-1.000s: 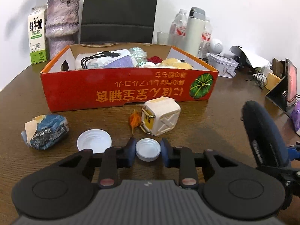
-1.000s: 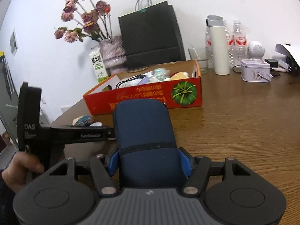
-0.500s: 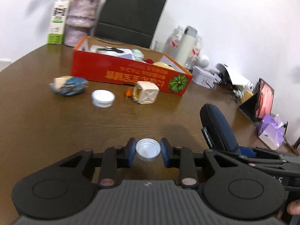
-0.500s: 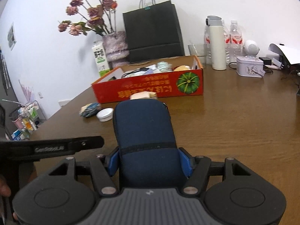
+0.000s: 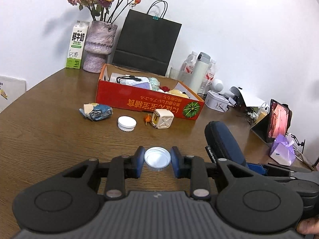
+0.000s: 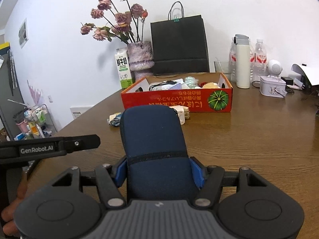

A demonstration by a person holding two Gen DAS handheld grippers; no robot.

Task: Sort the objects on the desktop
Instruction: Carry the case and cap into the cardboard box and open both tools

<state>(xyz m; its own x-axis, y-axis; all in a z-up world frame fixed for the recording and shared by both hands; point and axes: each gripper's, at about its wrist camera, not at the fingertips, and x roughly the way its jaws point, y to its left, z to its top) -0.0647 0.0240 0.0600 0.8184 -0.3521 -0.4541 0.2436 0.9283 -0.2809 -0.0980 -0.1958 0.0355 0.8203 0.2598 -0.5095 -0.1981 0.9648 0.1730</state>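
My left gripper (image 5: 157, 160) is shut on a small white bottle cap (image 5: 157, 157), held above the wooden table. My right gripper (image 6: 159, 171) is shut on a dark blue zip case (image 6: 153, 139), which also shows at the right of the left wrist view (image 5: 223, 145). Ahead stands the red cardboard box (image 5: 147, 103) (image 6: 177, 101), with cables and small items inside. In front of it lie a wider white lid (image 5: 127, 123), a cream cube-shaped charger (image 5: 162, 118) with an orange scrap beside it, and a crumpled blue wrapper (image 5: 96, 111).
Behind the box stand a black paper bag (image 5: 147, 43), a vase of dried roses (image 5: 98, 45) and a milk carton (image 5: 77, 44). Bottles, a white flask (image 5: 199, 71), a tin (image 5: 216, 100) and a tablet (image 5: 278, 122) crowd the right side.
Both grippers have drawn back from the box and risen a little, each keeping its hold. The box and the loose items now look farther away, and the left view has rolled.
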